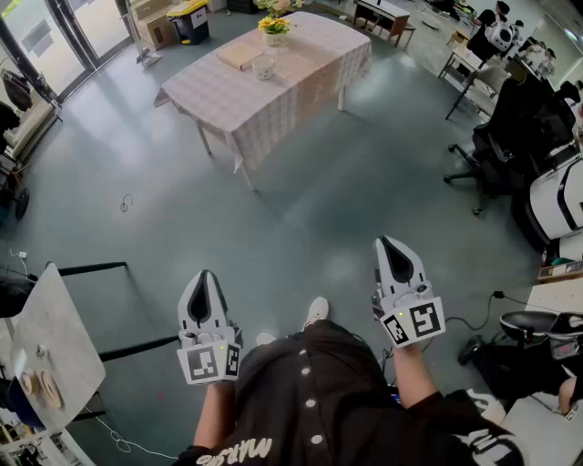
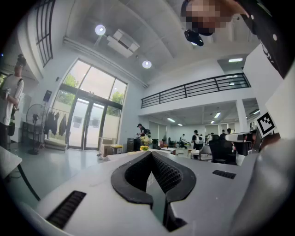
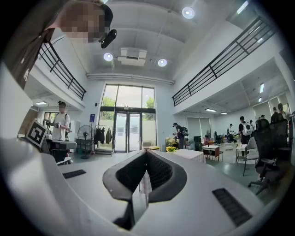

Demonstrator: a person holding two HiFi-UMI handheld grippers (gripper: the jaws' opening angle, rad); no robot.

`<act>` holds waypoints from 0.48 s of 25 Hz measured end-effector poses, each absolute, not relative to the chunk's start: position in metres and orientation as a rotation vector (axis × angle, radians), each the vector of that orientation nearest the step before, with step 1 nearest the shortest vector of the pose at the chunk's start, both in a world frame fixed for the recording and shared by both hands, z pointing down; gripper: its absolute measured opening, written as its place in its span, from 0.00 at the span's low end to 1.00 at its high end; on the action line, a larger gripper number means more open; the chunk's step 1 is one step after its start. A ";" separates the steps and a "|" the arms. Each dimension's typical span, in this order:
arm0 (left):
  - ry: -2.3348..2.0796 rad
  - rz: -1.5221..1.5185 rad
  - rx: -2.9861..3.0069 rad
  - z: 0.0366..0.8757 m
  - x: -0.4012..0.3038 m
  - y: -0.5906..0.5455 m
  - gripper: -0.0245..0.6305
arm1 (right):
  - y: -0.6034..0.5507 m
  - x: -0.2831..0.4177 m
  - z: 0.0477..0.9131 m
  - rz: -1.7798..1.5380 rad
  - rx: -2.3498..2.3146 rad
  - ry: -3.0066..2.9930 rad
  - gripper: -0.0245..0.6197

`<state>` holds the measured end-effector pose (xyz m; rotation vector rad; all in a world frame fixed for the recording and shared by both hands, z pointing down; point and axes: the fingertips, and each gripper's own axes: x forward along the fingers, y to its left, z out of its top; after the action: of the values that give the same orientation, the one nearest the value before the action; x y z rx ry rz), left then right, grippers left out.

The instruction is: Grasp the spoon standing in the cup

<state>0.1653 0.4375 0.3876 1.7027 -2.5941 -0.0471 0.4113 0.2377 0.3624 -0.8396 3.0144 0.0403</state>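
The cup [image 1: 263, 66] is a small white one on a table with a checked cloth [image 1: 301, 86], far across the floor at the top of the head view. It is too small to tell a spoon in it. Yellow flowers [image 1: 273, 25] and a flat wooden board [image 1: 239, 55] sit beside it. My left gripper [image 1: 206, 275] and right gripper [image 1: 388, 242] are held level in front of the person's waist, far from the table. Both are shut with nothing between the jaws. The jaw tips meet in the left gripper view [image 2: 150, 153] and in the right gripper view [image 3: 146, 150].
Grey-green floor lies between me and the table. Black office chairs [image 1: 496, 146] and desks stand at the right. A pale desk [image 1: 50, 341] stands near left. A cable [image 1: 126, 202] lies on the floor. Glass doors [image 3: 128, 131] and several people are in the distance.
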 end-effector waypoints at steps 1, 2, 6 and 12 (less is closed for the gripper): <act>-2.594 -0.045 1.703 0.388 0.166 0.437 0.06 | 0.237 0.411 0.362 0.042 -0.837 3.015 0.03; -2.594 -0.043 1.703 0.388 0.166 0.436 0.06 | 0.236 0.411 0.362 0.043 -0.835 3.015 0.03; -2.592 -0.040 1.704 0.387 0.167 0.436 0.06 | 0.236 0.412 0.361 0.036 -0.846 3.003 0.03; -2.590 -0.032 1.704 0.388 0.166 0.436 0.06 | 0.236 0.412 0.361 0.016 -0.844 2.988 0.03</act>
<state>0.1661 0.4359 0.3878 1.7042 -2.5899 -0.0324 0.4121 0.2362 0.3612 -0.8443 2.9881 0.0164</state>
